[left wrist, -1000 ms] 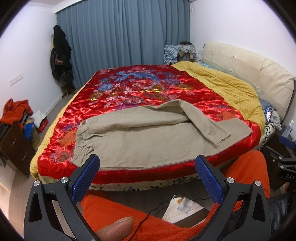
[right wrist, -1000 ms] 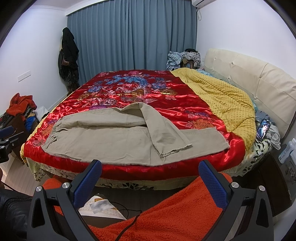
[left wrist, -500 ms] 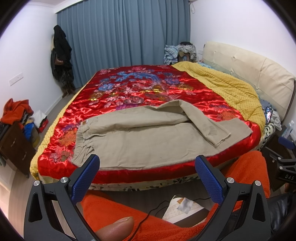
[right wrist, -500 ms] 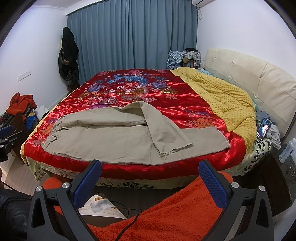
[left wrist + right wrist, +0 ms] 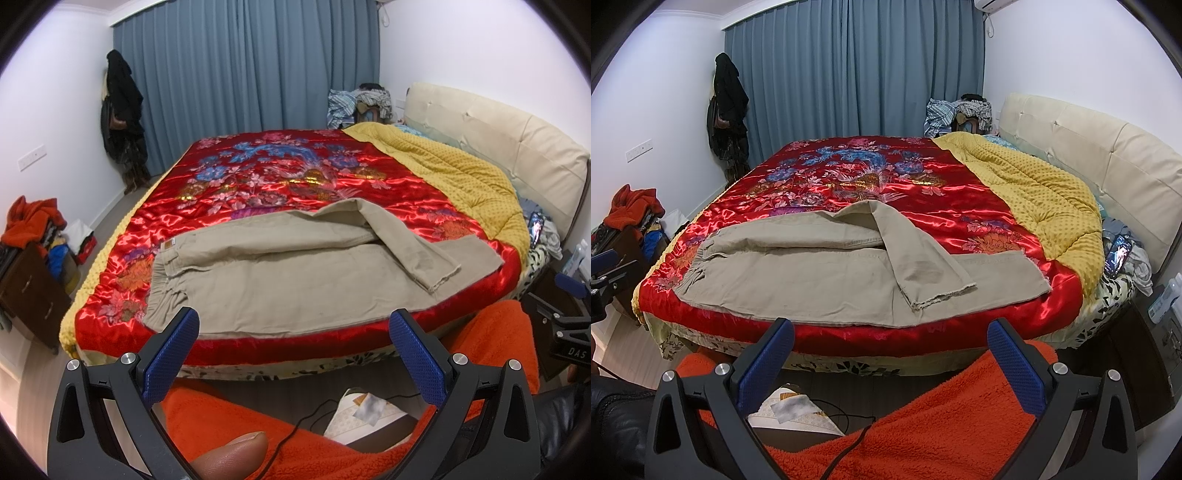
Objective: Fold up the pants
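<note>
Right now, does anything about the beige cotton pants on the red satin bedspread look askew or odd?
Yes. On the beige cotton pants, one leg is flipped diagonally across the other, its frayed hem pointing toward the bed's near edge, so the legs are not aligned.

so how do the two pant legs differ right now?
The near leg lies flat and straight along the bed edge; the far leg is bent, crossing over it diagonally. Near leg's hem reaches toward the headboard side; far leg's hem sits mid-leg. Both are khaki with frayed hems.
</note>
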`<state>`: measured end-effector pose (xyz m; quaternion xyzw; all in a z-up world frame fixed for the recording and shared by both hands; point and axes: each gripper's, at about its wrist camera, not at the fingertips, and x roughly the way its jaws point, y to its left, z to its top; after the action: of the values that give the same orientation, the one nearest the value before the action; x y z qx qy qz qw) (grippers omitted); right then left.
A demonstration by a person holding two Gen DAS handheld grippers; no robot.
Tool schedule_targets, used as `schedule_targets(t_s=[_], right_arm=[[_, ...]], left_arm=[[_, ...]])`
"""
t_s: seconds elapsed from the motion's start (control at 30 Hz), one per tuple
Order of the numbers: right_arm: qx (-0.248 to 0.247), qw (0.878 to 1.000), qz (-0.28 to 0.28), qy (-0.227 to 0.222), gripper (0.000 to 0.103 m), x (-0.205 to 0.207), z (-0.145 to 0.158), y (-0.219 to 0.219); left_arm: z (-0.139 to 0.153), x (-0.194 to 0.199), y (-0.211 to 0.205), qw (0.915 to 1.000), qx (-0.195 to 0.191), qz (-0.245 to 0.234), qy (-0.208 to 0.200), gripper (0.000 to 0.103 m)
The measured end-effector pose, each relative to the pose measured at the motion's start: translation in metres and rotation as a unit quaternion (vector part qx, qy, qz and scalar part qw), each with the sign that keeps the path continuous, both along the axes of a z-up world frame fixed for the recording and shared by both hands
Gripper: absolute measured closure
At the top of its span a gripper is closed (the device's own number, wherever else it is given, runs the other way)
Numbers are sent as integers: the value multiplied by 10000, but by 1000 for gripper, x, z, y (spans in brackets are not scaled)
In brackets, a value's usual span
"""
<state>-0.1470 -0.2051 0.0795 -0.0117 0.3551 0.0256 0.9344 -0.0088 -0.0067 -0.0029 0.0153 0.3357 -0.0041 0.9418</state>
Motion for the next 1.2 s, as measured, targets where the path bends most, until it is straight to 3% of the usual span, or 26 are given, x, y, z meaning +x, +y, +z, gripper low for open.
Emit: schedule_targets(t_s=[1.2], right_arm=[[25,10000,-11,56,0,1,-3,-2]], left_arm=[[-2,0,0,10000,33,-3,47,0]])
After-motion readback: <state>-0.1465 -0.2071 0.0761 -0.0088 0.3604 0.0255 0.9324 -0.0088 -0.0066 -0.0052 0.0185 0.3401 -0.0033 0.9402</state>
